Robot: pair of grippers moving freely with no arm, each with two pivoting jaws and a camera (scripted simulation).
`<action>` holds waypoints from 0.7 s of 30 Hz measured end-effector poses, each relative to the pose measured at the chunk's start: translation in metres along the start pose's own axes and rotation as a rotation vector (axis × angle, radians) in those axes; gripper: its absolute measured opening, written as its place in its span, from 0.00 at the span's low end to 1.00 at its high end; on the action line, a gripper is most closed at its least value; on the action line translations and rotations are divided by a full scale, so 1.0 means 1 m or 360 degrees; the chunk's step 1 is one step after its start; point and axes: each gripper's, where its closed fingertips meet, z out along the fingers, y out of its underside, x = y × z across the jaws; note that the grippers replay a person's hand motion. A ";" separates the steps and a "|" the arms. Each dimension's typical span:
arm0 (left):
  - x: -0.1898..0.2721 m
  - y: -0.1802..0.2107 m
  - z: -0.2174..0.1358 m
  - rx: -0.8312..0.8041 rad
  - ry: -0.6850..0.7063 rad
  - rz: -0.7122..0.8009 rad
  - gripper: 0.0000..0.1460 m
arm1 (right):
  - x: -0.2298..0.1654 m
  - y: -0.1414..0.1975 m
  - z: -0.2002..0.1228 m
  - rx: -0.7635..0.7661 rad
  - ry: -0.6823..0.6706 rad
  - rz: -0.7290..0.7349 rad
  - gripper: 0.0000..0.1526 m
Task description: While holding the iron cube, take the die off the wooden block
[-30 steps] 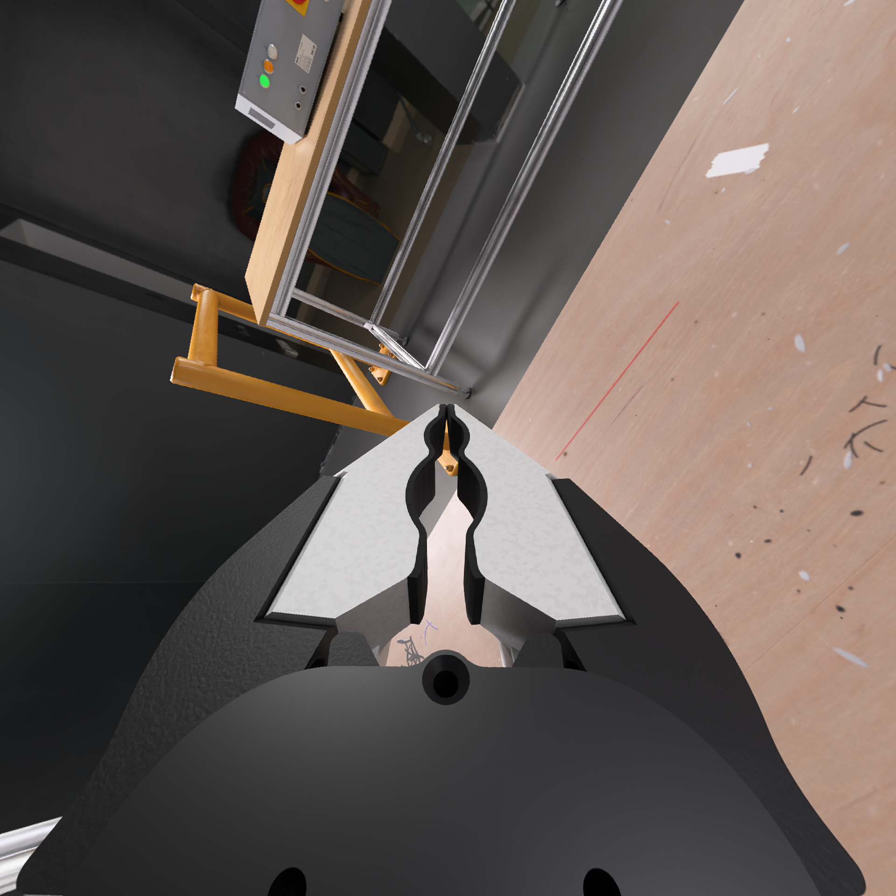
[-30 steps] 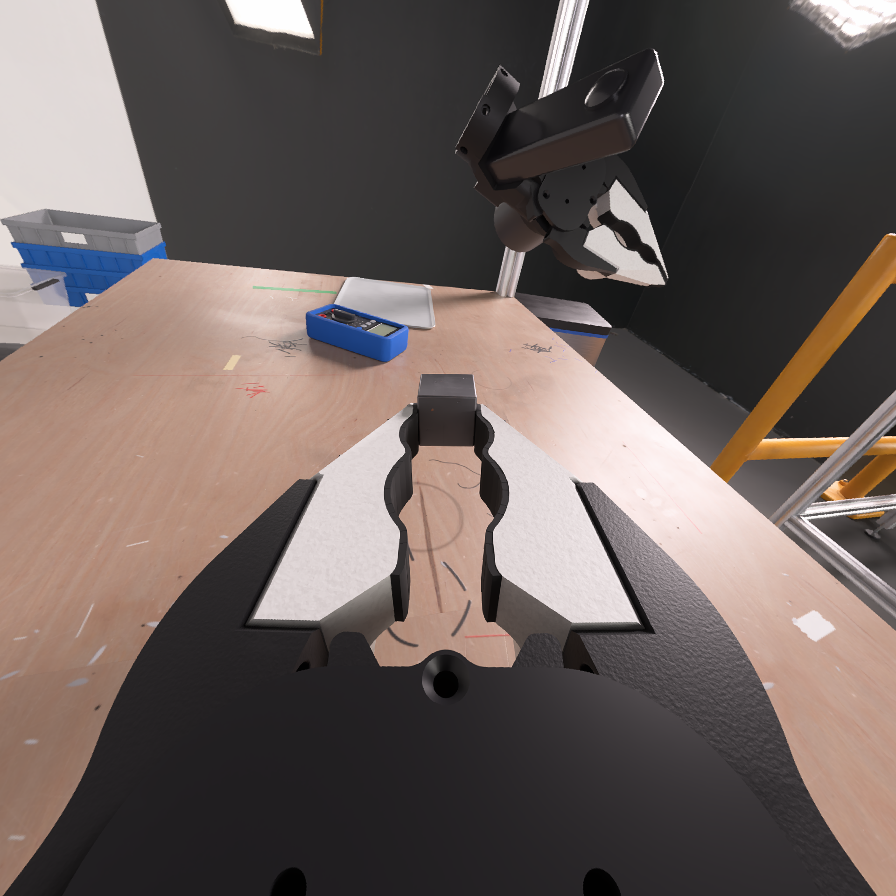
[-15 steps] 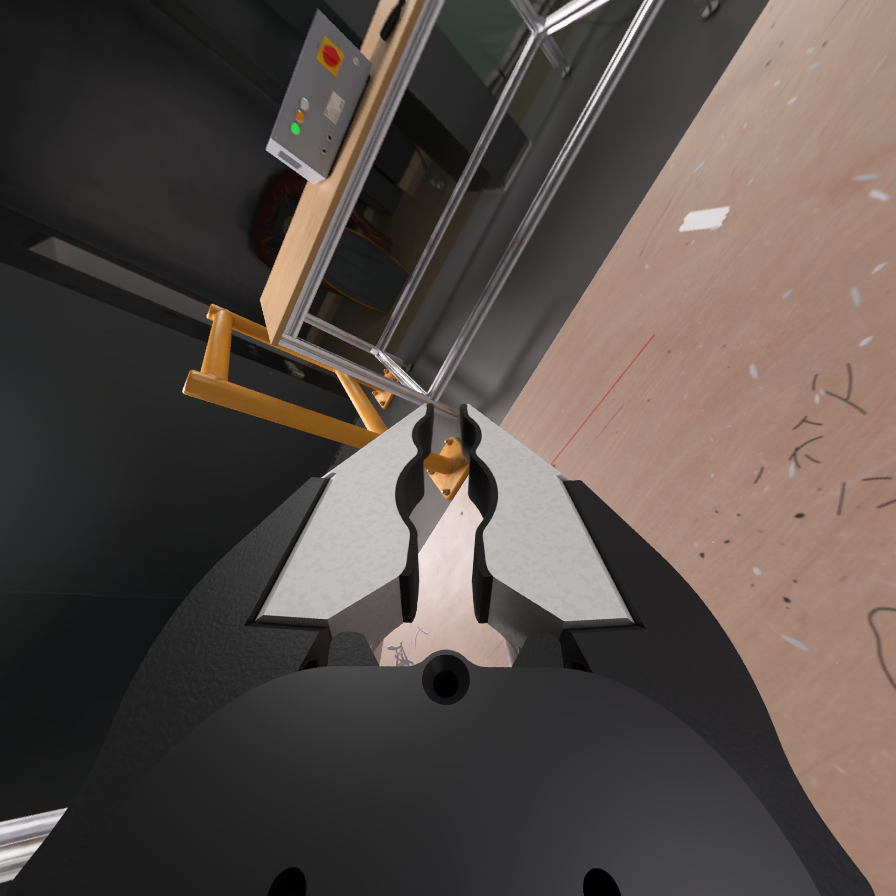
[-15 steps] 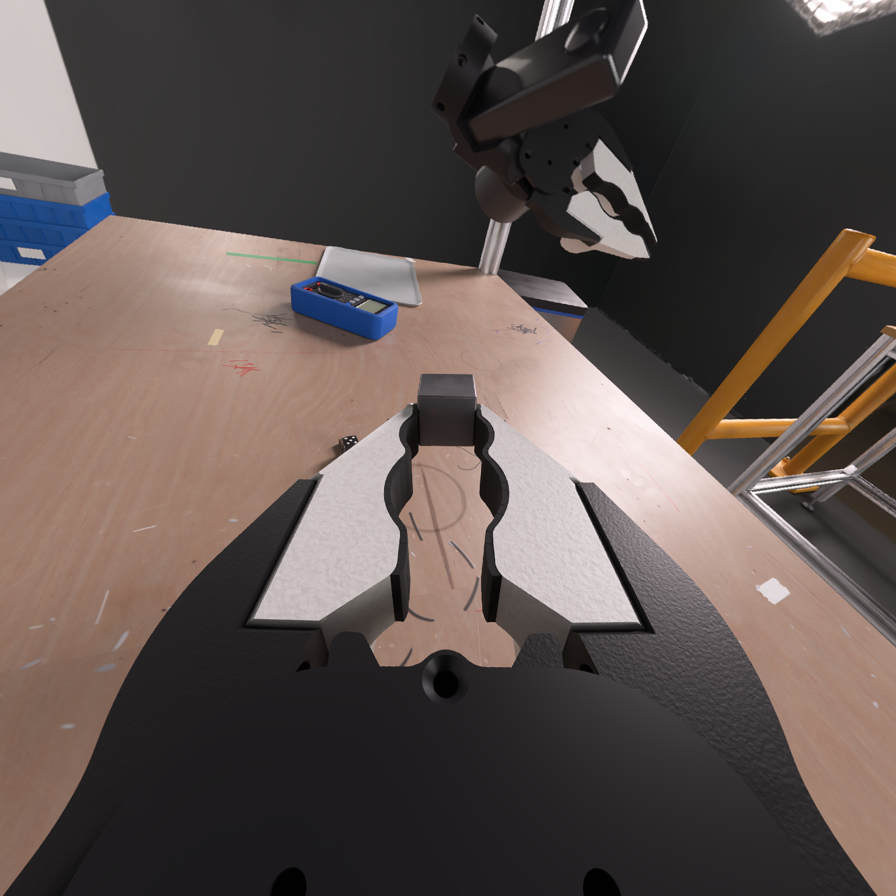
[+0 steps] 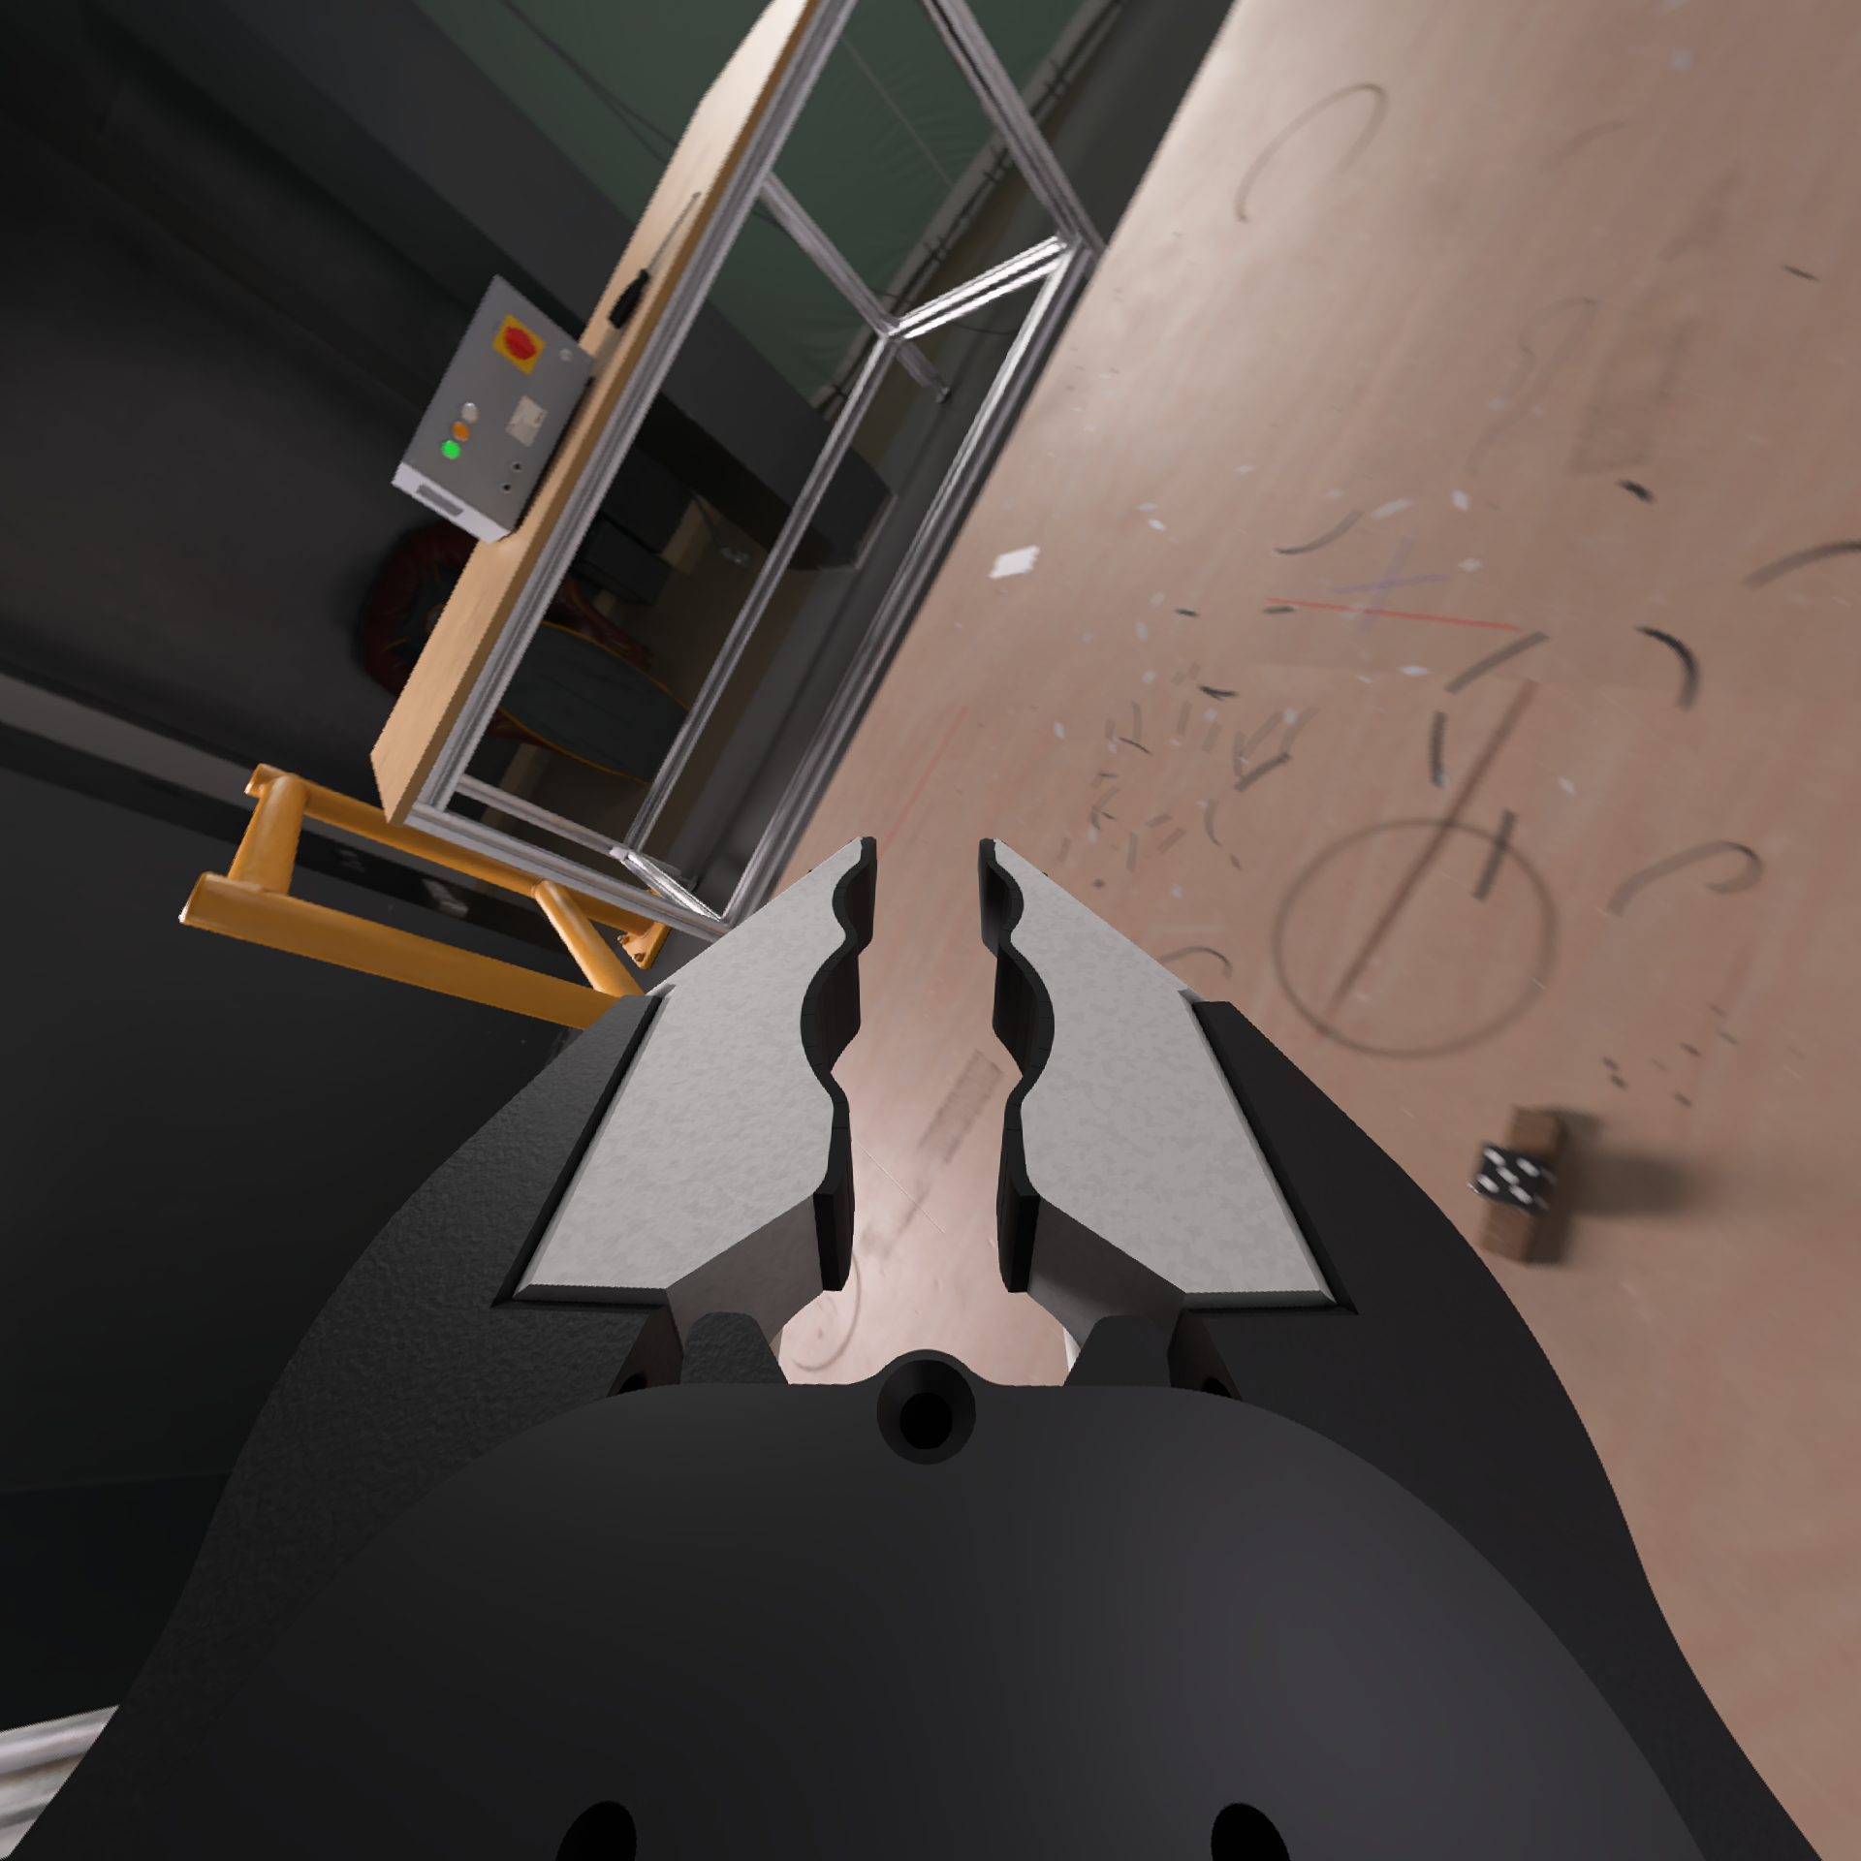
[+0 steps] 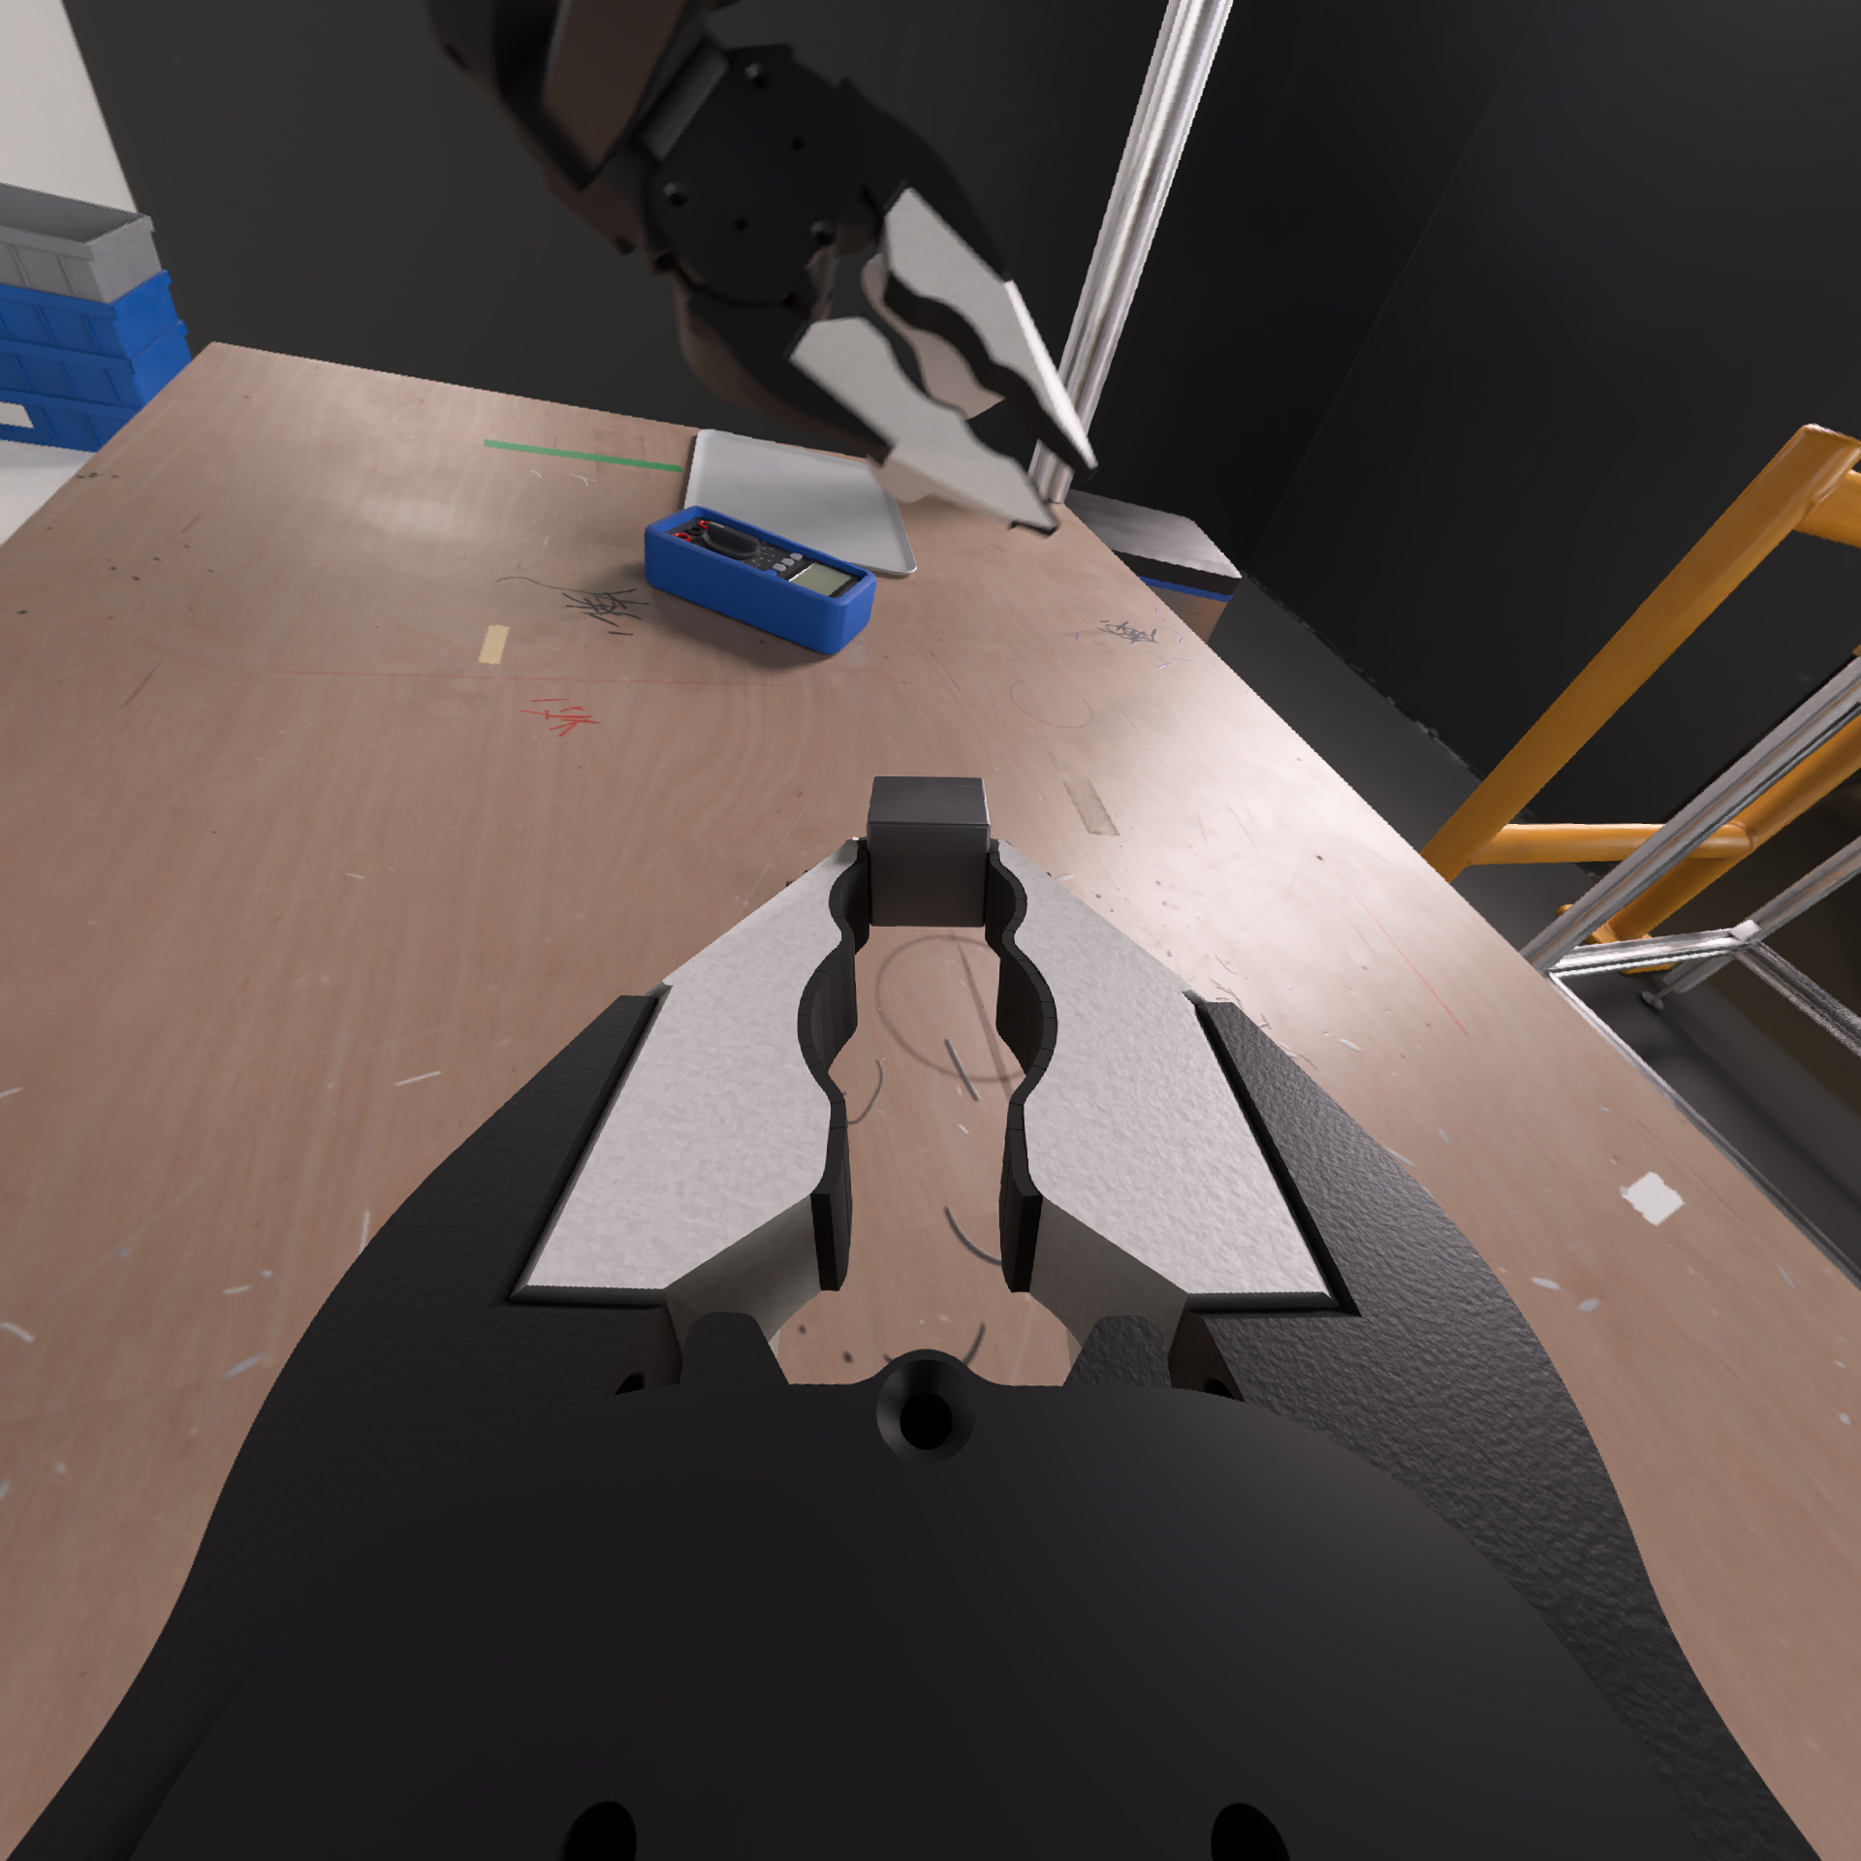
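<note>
The right gripper [image 6: 926, 856] pinches the dark iron cube [image 6: 926, 851] between its fingertips, held above the table [image 6: 302, 856]. That table is pale brown plywood, scuffed with white flecks, pencilled arcs and a drawn circle that shows just under the cube. A scrap of white tape [image 6: 1652, 1198] lies on it to the right of the cube, toward the table's edge.

Beyond the cube, a red scribble and a short strip of tan tape mark the wood, and farther still sits a blue multimeter [image 6: 757, 582], with a flat grey tray [image 6: 806, 493] just behind it and a green line of tape beside that. The left gripper [image 6: 982, 443] hangs in the air above the tray, jaws spread and empty.

In the left wrist view the left gripper [image 5: 926, 866] looks along the table, tilted, and the black die [image 5: 1514, 1176] sits on the wooden block [image 5: 1536, 1188], well right of its fingers.

Past the table's edge stand an orange railing [image 6: 1652, 645], an aluminium frame [image 5: 906, 423] with a wooden panel and a grey control box [image 5: 490, 408]. Blue and grey bins [image 6: 81, 332] are stacked at the far left corner, before dark walls and an upright metal post [image 6: 1138, 232].
</note>
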 end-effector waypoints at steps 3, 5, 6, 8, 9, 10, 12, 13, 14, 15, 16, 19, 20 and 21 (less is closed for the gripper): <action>0.034 0.008 -0.017 -0.0022 0.0075 0.0086 0.15 | -0.010 0.000 0.000 -0.0012 0.0009 0.0022 0.14; 0.054 0.015 -0.026 -0.0033 0.0129 0.0102 0.16 | -0.017 0.001 -0.001 -0.0023 0.0015 0.0034 0.14; 0.063 0.018 -0.030 -0.0031 0.0171 0.0090 0.17 | -0.021 0.002 -0.001 -0.0031 0.0018 0.0040 0.14; 0.080 0.026 -0.037 -0.0035 0.0242 0.0067 0.17 | -0.027 0.004 -0.004 -0.0052 0.0031 0.0047 0.14; 0.089 0.030 -0.040 -0.0037 0.0292 0.0055 0.17 | -0.030 0.006 -0.006 -0.0062 0.0038 0.0051 0.14; 0.100 0.033 -0.044 -0.0031 0.0358 0.0045 0.18 | -0.033 0.008 -0.008 -0.0072 0.0046 0.0057 0.14; 0.122 0.037 -0.050 -0.0021 0.0476 0.0042 0.20 | -0.038 0.014 -0.012 -0.0099 0.0059 0.0075 0.14; 0.133 0.039 -0.052 -0.0026 0.0531 0.0062 0.22 | -0.041 0.018 -0.014 -0.0113 0.0063 0.0086 0.14; 0.143 0.042 -0.054 -0.0039 0.0570 0.0088 0.24 | -0.044 0.022 -0.015 -0.0128 0.0066 0.0096 0.14; 0.154 0.044 -0.055 -0.0051 0.0612 0.0107 0.27 | -0.047 0.027 -0.017 -0.0145 0.0069 0.0106 0.14; 0.164 0.045 -0.057 -0.0056 0.0666 0.0113 0.29 | -0.051 0.032 -0.018 -0.0160 0.0069 0.0115 0.14; 0.194 0.045 -0.057 -0.0038 0.0812 0.0111 0.32 | -0.058 0.047 -0.022 -0.0199 0.0071 0.0148 0.14; 0.200 0.047 -0.056 -0.0054 0.0833 0.0129 0.32 | -0.059 0.051 -0.024 -0.0211 0.0078 0.0156 0.14; 0.205 0.048 -0.055 -0.0065 0.0843 0.0149 0.32 | -0.060 0.055 -0.027 -0.0219 0.0086 0.0164 0.14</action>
